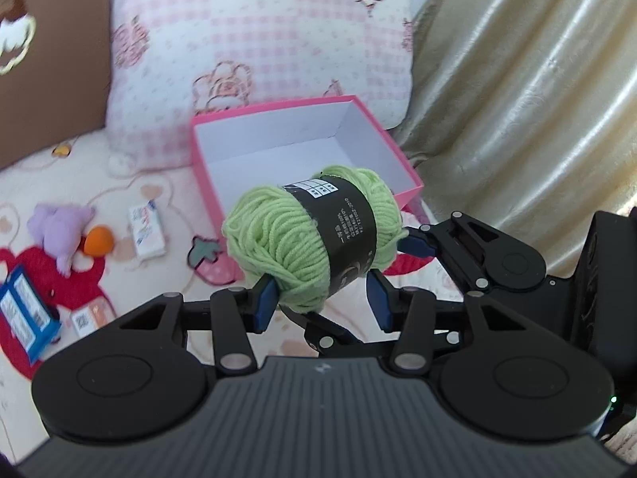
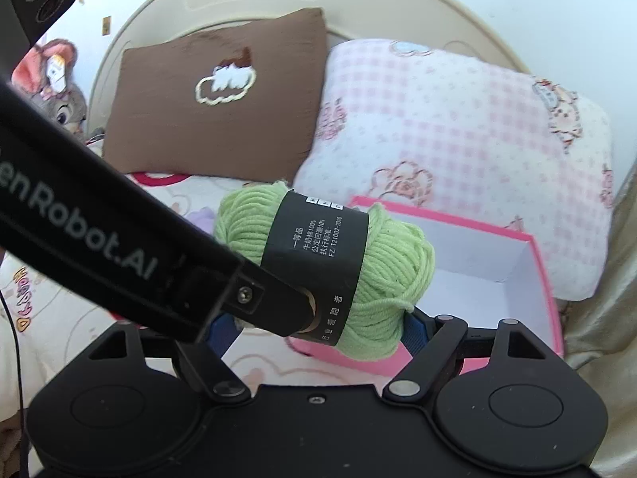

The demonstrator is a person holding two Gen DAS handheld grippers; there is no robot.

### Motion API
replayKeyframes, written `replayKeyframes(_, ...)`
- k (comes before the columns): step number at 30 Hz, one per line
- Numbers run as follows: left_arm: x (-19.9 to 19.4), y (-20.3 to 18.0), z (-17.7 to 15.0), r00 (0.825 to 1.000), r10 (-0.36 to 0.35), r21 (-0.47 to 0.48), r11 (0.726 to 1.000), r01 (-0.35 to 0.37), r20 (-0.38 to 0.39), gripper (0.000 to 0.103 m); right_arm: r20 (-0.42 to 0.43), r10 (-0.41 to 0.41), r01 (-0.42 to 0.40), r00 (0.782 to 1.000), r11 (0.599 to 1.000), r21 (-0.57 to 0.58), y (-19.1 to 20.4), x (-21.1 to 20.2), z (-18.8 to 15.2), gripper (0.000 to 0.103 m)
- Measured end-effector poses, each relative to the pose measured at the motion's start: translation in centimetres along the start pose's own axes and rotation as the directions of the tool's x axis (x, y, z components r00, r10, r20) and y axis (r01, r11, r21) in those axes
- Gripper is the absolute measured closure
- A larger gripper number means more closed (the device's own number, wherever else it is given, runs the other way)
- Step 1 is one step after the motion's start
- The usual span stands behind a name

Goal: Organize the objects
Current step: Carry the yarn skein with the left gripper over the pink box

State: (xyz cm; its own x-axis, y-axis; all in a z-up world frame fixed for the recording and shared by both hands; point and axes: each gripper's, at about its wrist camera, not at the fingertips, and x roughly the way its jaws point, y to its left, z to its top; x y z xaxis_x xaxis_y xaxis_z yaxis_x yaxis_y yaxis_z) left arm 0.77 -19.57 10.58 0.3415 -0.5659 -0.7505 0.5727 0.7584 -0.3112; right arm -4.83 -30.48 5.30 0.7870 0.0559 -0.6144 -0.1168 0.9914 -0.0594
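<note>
Gripping yarn (image 2: 322, 271) — tongs (image 2: 318, 330) arm reads "Robot.AI"

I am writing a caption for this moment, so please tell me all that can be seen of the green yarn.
The yarn is a soft, light green skein, its strands running lengthwise, with a black paper band bearing white print round its middle. It is held in the air, tilted, in front of the open pink box, not in it. The right gripper clamps its two ends. The left gripper seems to pinch its near side.
</note>
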Motion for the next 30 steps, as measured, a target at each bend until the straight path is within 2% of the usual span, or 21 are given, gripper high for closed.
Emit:
replayKeyframes(7, 1.7, -3.4, 3.8, 0.999, -0.028, 0.018, 0.999, 0.029, -0.016, 0.057, -0.027, -0.037, 0.038, 0.999, 0.999, 0.032, -3.9, 0.0, 1.4, 0.019)
replayKeyframes(12, 3.4, -4.7, 6.4, 0.997, -0.078, -0.002, 0.997, 0.078, -0.028, 0.057, -0.050, -0.058, 0.060, 0.997, 0.997, 0.048, -7.4, -0.7, 1.4, 0.019)
replayKeyframes(15, 4.4, -5.7, 7.2, 0.996, -0.081, 0.051, 0.995, 0.083, -0.036, 0.057, -0.059, -0.046, 0.050, 0.997, 0.995, 0.083, -9.3, -0.3, 1.4, 0.020)
replayKeyframes(19, 5.9, -6.6, 8.3, 0.997, -0.072, 0.073, 0.995, 0.075, -0.035, 0.057, -0.063, -0.035, 0.042, 0.997, 0.993, 0.113, -11.6, 0.8, 1.8, 0.021)
replayKeyframes(24, 8.3, -6.6, 9.7, 0.996, -0.081, 0.039, 0.996, 0.082, -0.025, 0.057, -0.101, -0.027, 0.038, 0.995, 0.993, 0.112, -13.8, 2.2, 1.6, 0.022)
replayKeyframes(30, 12.3, -4.7, 10.6, 0.994, -0.110, -0.081, 0.991, 0.109, -0.012, 0.057, -0.191, -0.009, 0.026, 0.982, 0.996, 0.084, -16.0, 5.4, 1.9, 0.022)
